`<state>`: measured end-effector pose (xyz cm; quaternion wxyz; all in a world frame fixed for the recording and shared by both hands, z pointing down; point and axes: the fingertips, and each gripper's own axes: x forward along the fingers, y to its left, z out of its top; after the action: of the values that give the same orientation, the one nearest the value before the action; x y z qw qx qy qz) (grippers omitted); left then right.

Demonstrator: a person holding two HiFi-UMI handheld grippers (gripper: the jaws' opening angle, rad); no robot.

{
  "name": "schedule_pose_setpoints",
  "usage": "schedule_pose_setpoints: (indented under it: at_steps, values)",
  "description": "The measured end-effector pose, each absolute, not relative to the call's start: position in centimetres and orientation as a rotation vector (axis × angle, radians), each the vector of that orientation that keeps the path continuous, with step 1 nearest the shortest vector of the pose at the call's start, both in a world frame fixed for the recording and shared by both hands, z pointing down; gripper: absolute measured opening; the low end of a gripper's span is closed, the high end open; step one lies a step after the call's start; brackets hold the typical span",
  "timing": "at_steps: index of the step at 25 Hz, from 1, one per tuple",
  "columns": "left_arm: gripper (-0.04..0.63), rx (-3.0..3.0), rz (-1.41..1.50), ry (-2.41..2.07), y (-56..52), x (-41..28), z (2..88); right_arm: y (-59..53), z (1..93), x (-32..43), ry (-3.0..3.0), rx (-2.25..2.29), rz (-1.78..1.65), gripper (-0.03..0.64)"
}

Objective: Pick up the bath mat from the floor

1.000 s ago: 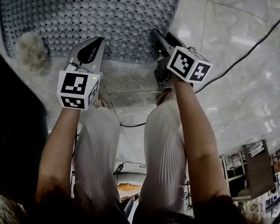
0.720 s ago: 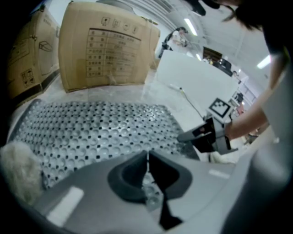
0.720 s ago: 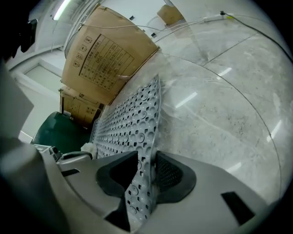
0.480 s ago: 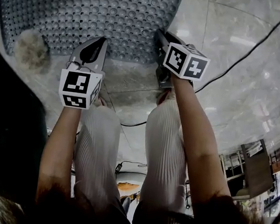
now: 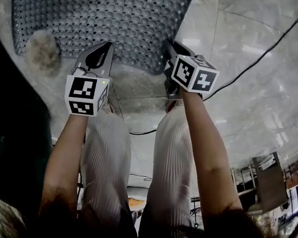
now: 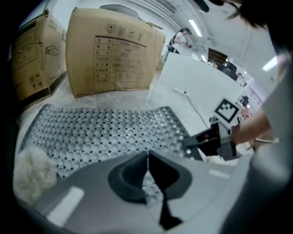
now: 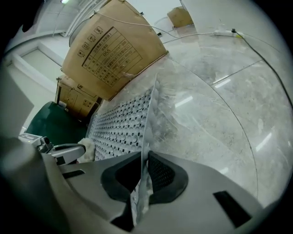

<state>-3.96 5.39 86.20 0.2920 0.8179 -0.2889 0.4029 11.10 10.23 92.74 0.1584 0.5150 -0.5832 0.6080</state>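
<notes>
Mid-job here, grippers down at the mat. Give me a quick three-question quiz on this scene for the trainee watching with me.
1. True or false: the left gripper is empty.
2. What sits at the near left corner of the bath mat? A: a fluffy tuft. B: a bottle. C: a shoe.
3. Fill in: beyond the mat's far edge, the left gripper view shows cardboard ___.

Key
1. False: the mat's near edge is pinched between its jaws.
2. A: the fluffy tuft.
3. boxes.
</notes>
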Motion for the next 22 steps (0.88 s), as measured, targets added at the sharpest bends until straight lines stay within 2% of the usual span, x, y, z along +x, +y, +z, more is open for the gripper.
schedule_pose_setpoints:
  at_steps: [22]
  values:
    - [0.008, 2.089, 1.035, -0.93, 3.3, -7.9, 73.1, 5.4, 75.3, 2.9, -1.861, 1.364, 1.768, 0.015]
